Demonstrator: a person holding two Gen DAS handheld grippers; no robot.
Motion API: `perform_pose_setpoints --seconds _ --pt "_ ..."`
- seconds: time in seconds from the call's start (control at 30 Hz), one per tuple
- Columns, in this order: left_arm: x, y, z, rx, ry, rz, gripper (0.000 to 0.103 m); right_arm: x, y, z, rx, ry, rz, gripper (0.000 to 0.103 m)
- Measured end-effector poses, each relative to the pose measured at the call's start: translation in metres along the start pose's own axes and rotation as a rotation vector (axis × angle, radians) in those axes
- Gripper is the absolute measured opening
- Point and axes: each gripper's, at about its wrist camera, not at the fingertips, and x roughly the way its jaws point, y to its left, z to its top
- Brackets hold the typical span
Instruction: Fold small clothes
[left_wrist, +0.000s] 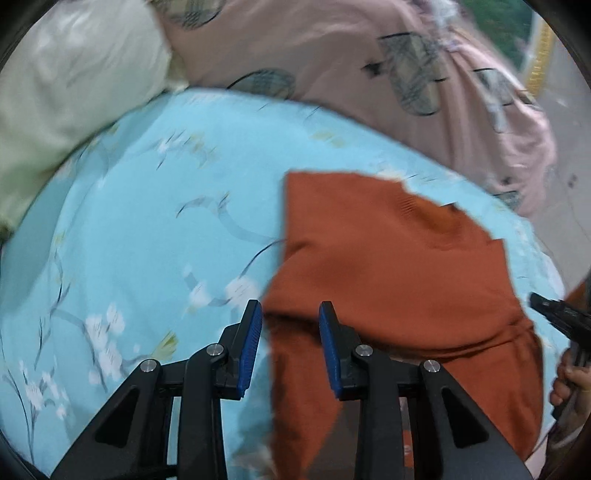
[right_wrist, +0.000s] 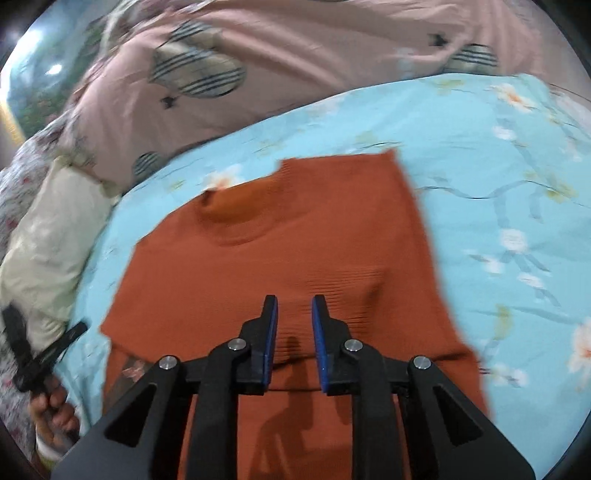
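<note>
A rust-orange knit top (right_wrist: 295, 236) lies partly folded on the bed, spread over a light blue floral bedsheet (left_wrist: 147, 221), its ribbed collar end toward the far side of the bed and its near part hanging toward the person. A fold runs across it near the grippers.

The right gripper (right_wrist: 294, 314) hovers over the middle of the top with its jaws narrowly apart and nothing between them; the blue pads are clear of the fabric. The left gripper (left_wrist: 290, 317) sits over the top's left edge, where orange cloth meets sheet, jaws somewhat wider, and no cloth is pinched between them.

Beyond the top, along the far edge of the bed, a pink quilt (right_wrist: 295, 48) with striped round patches is bunched up. A pale cream pillow (left_wrist: 66, 85) lies at the far left corner beside it. Nothing rests on the top itself. A hand (right_wrist: 51, 413) holds the other gripper's handle at the near edge.
</note>
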Motion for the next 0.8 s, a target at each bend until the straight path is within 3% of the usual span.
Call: perform_pose_setpoints --seconds 0.13,0.2,0.27,0.3,0.33,0.37,0.4,0.47,0.57,0.67,0.8 --pt "0.031 -0.012 0.027 0.061 0.038 0.08 0.041 0.027 0.02 -0.008 -0.064 0.062 0.027 0.033" --pt "0.066 -0.001 0.043 0.034 0.126 0.043 0.042 0.036 0.016 -0.013 -0.052 0.091 0.016 0.033" --pt "0.104 0.014 0.056 -0.027 0.264 -0.046 0.042 0.04 0.01 -0.017 -0.033 0.103 0.024 0.033" --pt "0.115 0.018 0.059 -0.037 0.294 -0.077 0.043 0.041 0.007 -0.017 -0.026 0.105 0.026 0.033" --pt "0.121 0.018 0.063 -0.031 0.297 -0.088 0.043 0.042 0.005 -0.018 -0.021 0.106 0.03 0.033" --pt "0.124 0.016 0.068 -0.004 0.285 -0.086 0.035 0.042 0.004 -0.019 -0.019 0.106 0.032 0.033" --pt "0.124 0.011 0.071 0.026 0.271 -0.079 0.012 0.043 0.004 -0.018 -0.02 0.105 0.03 0.033" --pt "0.125 0.003 0.077 0.065 0.238 -0.062 0.006 0.042 0.004 -0.018 -0.02 0.098 0.026 0.033" --pt "0.123 -0.002 0.081 0.095 0.188 -0.007 0.006 0.041 0.004 -0.017 -0.014 0.094 0.026 0.033" --pt "0.109 0.004 0.072 0.05 0.185 -0.005 0.009 0.037 0.001 -0.02 -0.012 0.089 0.027 0.033" --pt "0.079 0.011 0.043 0.047 0.159 -0.026 0.02 0.039 -0.007 -0.028 0.009 0.106 0.023 0.032"
